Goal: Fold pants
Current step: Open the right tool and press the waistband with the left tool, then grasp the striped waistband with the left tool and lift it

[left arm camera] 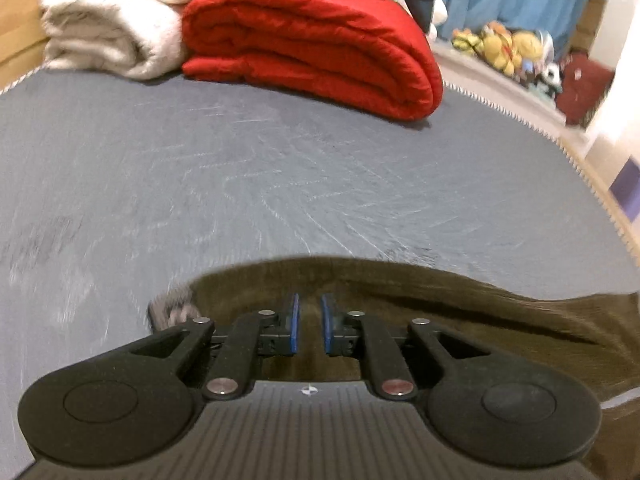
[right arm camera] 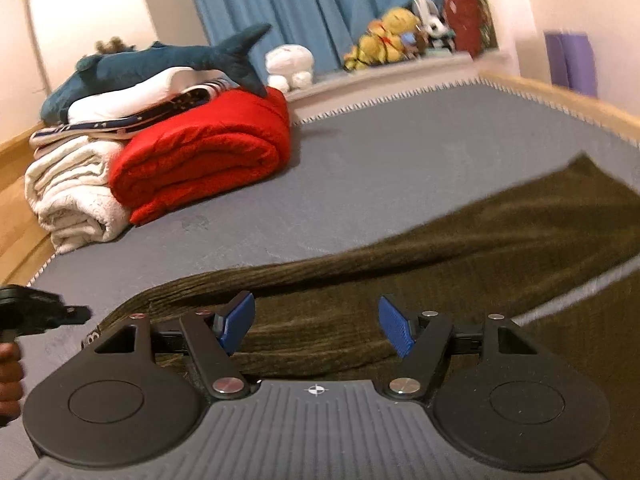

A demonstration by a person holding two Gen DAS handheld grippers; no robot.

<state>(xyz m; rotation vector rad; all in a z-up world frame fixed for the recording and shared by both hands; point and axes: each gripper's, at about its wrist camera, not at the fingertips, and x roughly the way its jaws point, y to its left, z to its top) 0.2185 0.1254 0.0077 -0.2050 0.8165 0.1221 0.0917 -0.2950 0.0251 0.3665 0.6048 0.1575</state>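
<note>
Nearest in the left wrist view, the left gripper point(left arm camera: 310, 322) hangs over the near left end of the pants point(left arm camera: 400, 304), its jaws narrowly parted with a slit between the blue pads; whether cloth is pinched I cannot tell, as the frame is smeared. Only the right wrist view shows the right gripper point(right arm camera: 316, 326), jaws spread wide above the pants point(right arm camera: 440, 256) with nothing between them, and at its left edge the left gripper point(right arm camera: 44, 312) again, held by a hand point(right arm camera: 10, 376).

The olive pants lie flat on the grey bed point(right arm camera: 400, 160), their long axis running from near left to far right; a pale stripe point(right arm camera: 580, 292) runs along them at the right.

Farther off, at the bed's far left, sit a folded red blanket point(right arm camera: 208, 148) and a cream blanket point(right arm camera: 72, 196) touching it, with more folded cloth and a plush shark point(right arm camera: 160, 60) piled on top. Beyond, plush toys point(right arm camera: 384, 36) line a ledge before a blue curtain point(right arm camera: 312, 4).
</note>
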